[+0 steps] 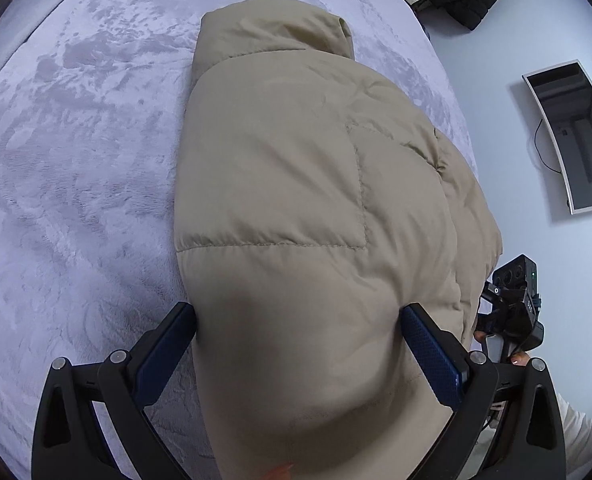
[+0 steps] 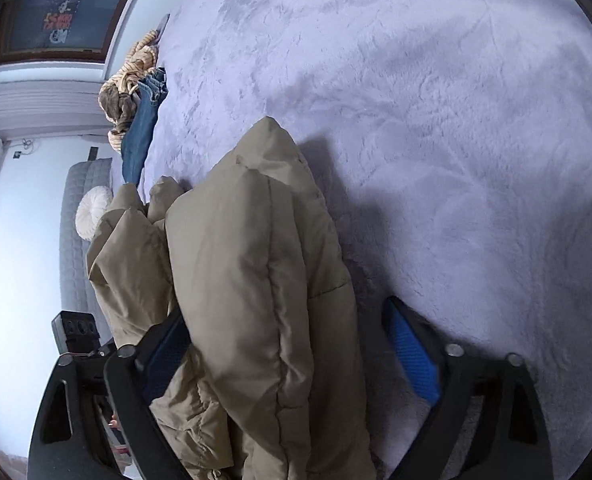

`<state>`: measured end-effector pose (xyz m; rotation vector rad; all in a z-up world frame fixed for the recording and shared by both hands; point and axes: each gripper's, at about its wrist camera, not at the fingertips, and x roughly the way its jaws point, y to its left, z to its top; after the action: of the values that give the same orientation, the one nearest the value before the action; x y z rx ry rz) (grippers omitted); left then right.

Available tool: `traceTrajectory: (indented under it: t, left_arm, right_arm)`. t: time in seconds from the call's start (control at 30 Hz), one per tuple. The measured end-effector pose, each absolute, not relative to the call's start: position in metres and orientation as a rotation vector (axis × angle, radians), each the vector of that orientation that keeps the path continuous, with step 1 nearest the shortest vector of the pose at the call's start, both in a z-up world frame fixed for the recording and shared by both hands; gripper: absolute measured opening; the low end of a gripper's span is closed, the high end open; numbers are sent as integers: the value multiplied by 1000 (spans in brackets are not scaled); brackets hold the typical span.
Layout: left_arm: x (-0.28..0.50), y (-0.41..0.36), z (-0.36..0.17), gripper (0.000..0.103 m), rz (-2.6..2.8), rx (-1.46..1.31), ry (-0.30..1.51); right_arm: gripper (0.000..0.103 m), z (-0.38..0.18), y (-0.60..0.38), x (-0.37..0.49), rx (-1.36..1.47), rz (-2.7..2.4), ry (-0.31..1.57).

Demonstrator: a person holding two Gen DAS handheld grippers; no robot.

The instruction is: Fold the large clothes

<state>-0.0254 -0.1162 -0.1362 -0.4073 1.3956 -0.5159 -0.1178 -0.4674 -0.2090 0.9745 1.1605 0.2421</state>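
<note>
Left claw (image 1: 297, 334) spread wide, both pads against padded fabric — right claw (image 2: 284, 344) wide open, right pad clear.

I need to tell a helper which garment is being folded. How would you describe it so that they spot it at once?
Look at the wide pale lilac plush blanket covering the bed. The puffy beige quilted jacket lies on it, between the jaws of the left gripper. Unlike the blue jeans and striped clothes heaped at the bed's edge, it is plain tan and padded.

This is a home bedroom. A bed under a plush lavender blanket (image 1: 76, 160) fills most of both views, with heaped clothes (image 2: 136, 92) at upper left of the right wrist view. A wall-mounted television (image 1: 575, 136) hangs at the right edge of the left wrist view.
</note>
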Motion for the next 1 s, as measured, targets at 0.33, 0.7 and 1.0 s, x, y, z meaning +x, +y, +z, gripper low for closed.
traceTrajectory:
  t: [0.33,0.7,1.0]
  left_arm:
    - [-7,-118,-142,102,-582,-429,1403]
    - [30,-97,-201,102,-800,-727,1445]
    - [28,-140,-199,103,-754,-621,1452]
  right_arm:
    - [103,-174,-432,-90,954,540,1145]
    - [103,-205,-390,-45,718,556,1322]
    - [103,-221,-393,-36,762,539,1341]
